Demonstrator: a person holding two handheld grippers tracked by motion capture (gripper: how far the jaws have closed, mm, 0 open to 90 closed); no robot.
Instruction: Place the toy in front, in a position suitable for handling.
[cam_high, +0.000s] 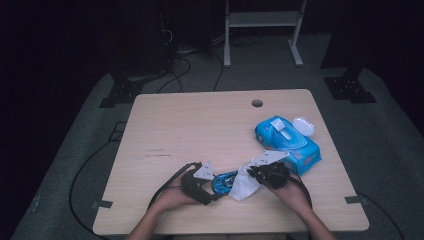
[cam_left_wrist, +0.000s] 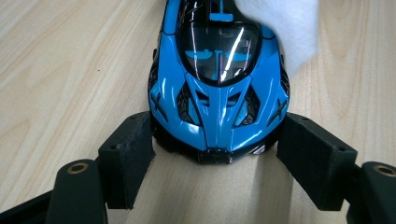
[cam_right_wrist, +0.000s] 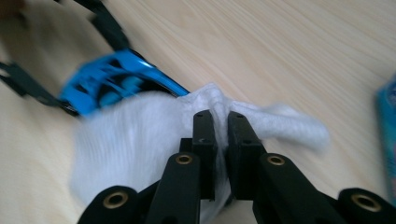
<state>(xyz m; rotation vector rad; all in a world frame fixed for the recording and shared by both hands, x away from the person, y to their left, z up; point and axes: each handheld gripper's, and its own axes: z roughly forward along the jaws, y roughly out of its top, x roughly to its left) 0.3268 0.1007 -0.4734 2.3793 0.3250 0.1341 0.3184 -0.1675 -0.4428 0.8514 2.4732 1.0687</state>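
Observation:
A glossy blue toy car (cam_left_wrist: 218, 79) stands on the wooden table (cam_high: 200, 125), its nose toward my left gripper (cam_left_wrist: 218, 125). The black pads (cam_left_wrist: 130, 149) of that gripper press on both sides of the nose. In the high view the car (cam_high: 225, 181) sits between the two hands, with the left gripper (cam_high: 214, 188) at its left. My right gripper (cam_right_wrist: 220, 117) is shut on a crumpled white wipe (cam_right_wrist: 135, 140), which lies against the car's (cam_right_wrist: 112, 84) far end. In the high view the wipe (cam_high: 245, 186) hangs from the right gripper (cam_high: 253, 173).
A blue pack of wet wipes (cam_high: 287, 141) with its white lid flipped open lies at the right, just behind the right hand. A cable hole (cam_high: 257, 103) sits near the table's far edge. A white metal frame (cam_high: 262, 22) stands on the floor beyond the table.

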